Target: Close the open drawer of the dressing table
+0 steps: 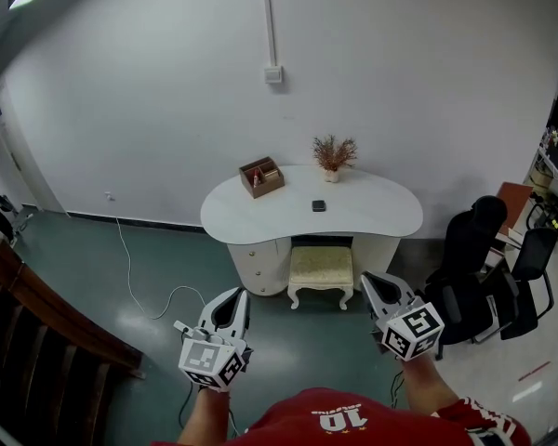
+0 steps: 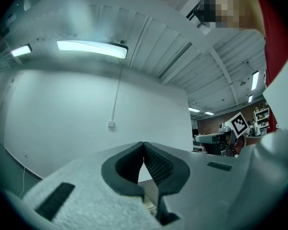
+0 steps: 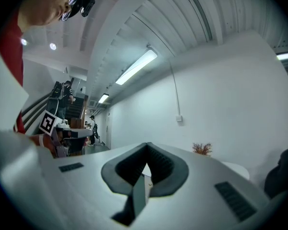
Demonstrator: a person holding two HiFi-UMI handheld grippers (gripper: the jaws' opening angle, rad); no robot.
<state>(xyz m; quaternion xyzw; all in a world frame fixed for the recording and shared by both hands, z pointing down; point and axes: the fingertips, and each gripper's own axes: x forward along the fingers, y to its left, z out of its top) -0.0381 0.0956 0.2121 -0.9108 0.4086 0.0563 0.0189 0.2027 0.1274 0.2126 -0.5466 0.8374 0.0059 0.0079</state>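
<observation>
Head view puts the white dressing table (image 1: 353,214) far off against the wall, centre of the scene. A cream stool (image 1: 321,268) is tucked under its middle. The drawer fronts (image 1: 259,266) sit in the left pedestal, too small to tell which one is open.

On the surface stand a wooden box (image 1: 261,177), a pot of dried flowers (image 1: 334,154) and a small dark object (image 1: 318,205). Black office chairs (image 1: 474,249) crowd the floor just right of the table. A white cable (image 1: 130,268) trails across the floor on the left. Bare green floor lies between the person and the stool.

The left hand-held gripper (image 1: 238,294) and right hand-held gripper (image 1: 368,279) are near, well apart from the table, both pointing toward it.

The left gripper view shows the left hand-held gripper (image 2: 143,143) with its jaw tips pressed together and nothing between them. It alone shows a ceiling light (image 2: 91,48).

The right gripper view shows the right hand-held gripper (image 3: 147,144) likewise closed and empty, with the dried flowers (image 3: 202,148) beyond. Far left in it are people by a staircase (image 3: 69,97), unseen from the head.
</observation>
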